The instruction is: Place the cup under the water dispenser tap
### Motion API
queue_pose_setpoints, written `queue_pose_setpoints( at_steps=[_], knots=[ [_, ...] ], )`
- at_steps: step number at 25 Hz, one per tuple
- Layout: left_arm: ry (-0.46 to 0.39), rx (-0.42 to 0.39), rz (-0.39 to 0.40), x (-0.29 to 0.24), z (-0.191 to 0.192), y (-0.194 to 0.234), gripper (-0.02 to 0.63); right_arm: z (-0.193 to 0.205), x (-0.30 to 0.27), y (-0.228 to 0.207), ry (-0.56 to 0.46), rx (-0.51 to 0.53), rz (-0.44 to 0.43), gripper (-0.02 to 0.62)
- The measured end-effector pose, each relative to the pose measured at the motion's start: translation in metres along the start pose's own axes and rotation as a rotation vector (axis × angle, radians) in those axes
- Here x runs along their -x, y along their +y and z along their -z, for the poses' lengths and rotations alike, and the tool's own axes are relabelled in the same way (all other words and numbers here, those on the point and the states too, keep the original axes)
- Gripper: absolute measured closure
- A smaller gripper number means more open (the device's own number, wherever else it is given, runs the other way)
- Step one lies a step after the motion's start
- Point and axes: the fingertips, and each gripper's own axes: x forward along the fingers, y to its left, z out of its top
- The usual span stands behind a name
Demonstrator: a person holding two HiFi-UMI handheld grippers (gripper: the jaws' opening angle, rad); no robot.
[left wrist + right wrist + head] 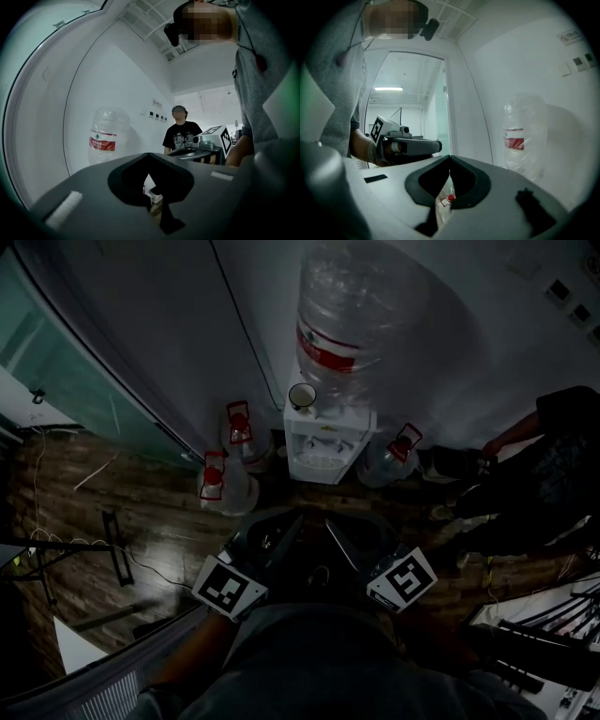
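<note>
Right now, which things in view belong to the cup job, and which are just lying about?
Job: cup, standing on top of the water dispenser; left tool and right tool, both shut and empty.

Lying about: three spare bottles on the floor beside the dispenser; a bystander at the right.

Person wears a grey top [319, 662] with short sleeves and a black camera [171, 32] at the head. Left gripper [289, 526] and right gripper [336, 529] have dark grey shells. Each carries a white marker cube [230, 587] with black squares.
</note>
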Motion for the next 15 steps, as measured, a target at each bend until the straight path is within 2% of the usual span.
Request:
queue_pose_setpoints(
  at_steps=[15],
  knots=[
    [0.029,0.001,0.098,-0.068,0.002,0.112,0.598,0.018,-0.087,-0.098,0.081,-0.008,0.121,0.581]
  ],
)
